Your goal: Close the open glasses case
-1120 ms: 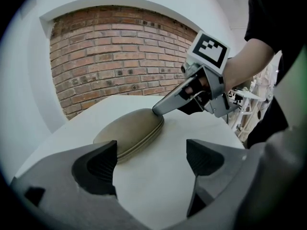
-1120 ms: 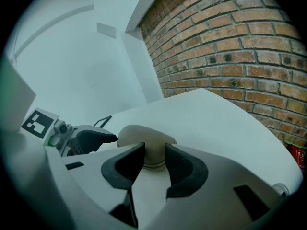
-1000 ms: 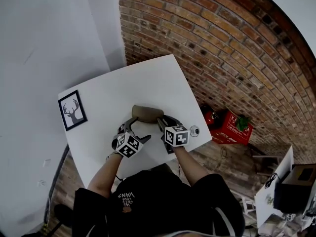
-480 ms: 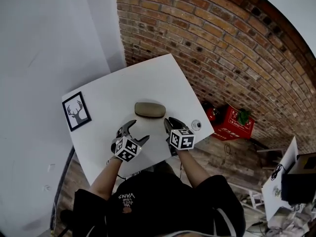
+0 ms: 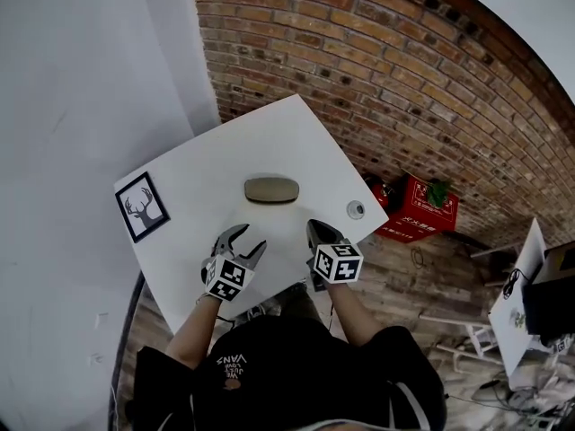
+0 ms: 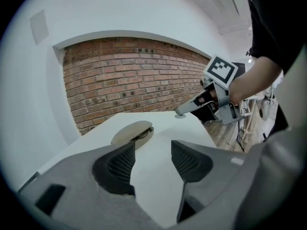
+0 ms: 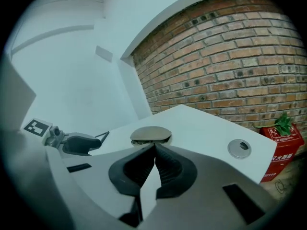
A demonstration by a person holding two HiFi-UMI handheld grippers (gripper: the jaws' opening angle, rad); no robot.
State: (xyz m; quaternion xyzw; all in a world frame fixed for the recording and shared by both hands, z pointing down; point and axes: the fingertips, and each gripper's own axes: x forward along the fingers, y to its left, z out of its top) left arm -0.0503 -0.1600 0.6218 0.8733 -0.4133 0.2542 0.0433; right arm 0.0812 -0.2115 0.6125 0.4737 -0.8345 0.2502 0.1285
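**Head view with both gripper views.** A white table (image 5: 269, 137) stands in the angle of a white wall and a brick wall (image 5: 404, 79). The glasses case (image 5: 271, 189), tan and oval, lies flat about the middle of the table. Its lid is lowered over the base, and in the left gripper view a dark slit shows between the two (image 6: 133, 133).

The left gripper (image 5: 249, 237) hangs over the table's near edge, short of the case and apart from it. Its jaws have just been closing and stand about half open, with only bare tabletop between the pads (image 6: 117, 164).

The right gripper (image 5: 312, 226) is level with it, just beside, also clear of the case. Its jaws have just closed, tips touching, with nothing gripped (image 7: 154, 150).

A framed deer picture (image 5: 142, 206) lies at the left corner. A round metal cap (image 5: 356, 209) is set into the table near the right corner. On the floor past that corner sits a red crate (image 5: 418, 212).
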